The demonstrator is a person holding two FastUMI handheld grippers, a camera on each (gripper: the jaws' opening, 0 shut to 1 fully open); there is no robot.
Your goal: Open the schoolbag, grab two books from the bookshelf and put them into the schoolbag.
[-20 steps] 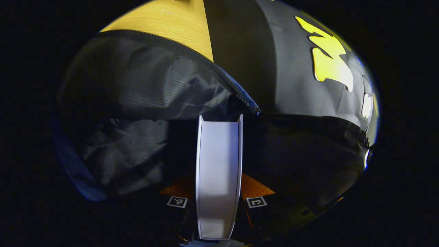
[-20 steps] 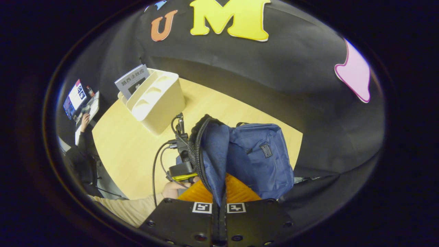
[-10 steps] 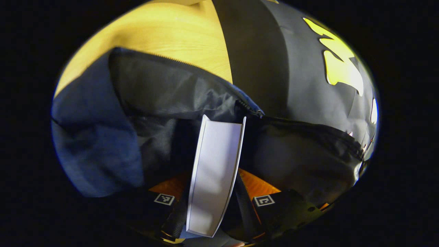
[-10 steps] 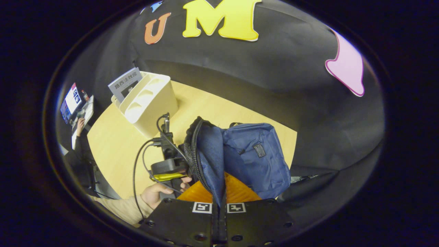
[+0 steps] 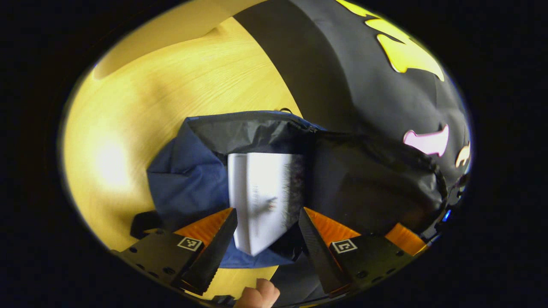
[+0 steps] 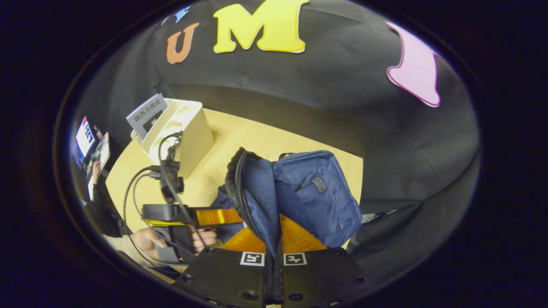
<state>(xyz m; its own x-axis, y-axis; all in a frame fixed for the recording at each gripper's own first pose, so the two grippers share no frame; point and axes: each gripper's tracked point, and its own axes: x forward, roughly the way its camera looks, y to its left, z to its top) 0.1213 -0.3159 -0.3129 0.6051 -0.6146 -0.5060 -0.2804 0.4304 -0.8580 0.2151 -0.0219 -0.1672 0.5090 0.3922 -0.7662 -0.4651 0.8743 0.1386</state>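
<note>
In the left gripper view, a white book (image 5: 261, 192) lies inside the open mouth of the blue schoolbag (image 5: 184, 184), against its black lining. My left gripper (image 5: 266, 211) is open, its fingers spread on either side of the book's near end and apart from it. In the right gripper view, my right gripper (image 6: 274, 250) is shut on the schoolbag's raised flap (image 6: 261, 192), holding it up. The schoolbag's body (image 6: 317, 192) rests on the table. The left gripper (image 6: 214, 217) sits beside the bag's opening, held by a hand (image 6: 150, 239).
A cream bookshelf (image 6: 188, 128) stands on the wooden table (image 6: 248, 137) behind the bag, with one grey book (image 6: 145, 113) in its far slot. The booth's black cloth wall lies close behind the bag. A person sits at a screen far left.
The left gripper has let go of the white book, opened, and drawn back out of the bag. The book stays inside. The right gripper keeps hold of the flap.
</note>
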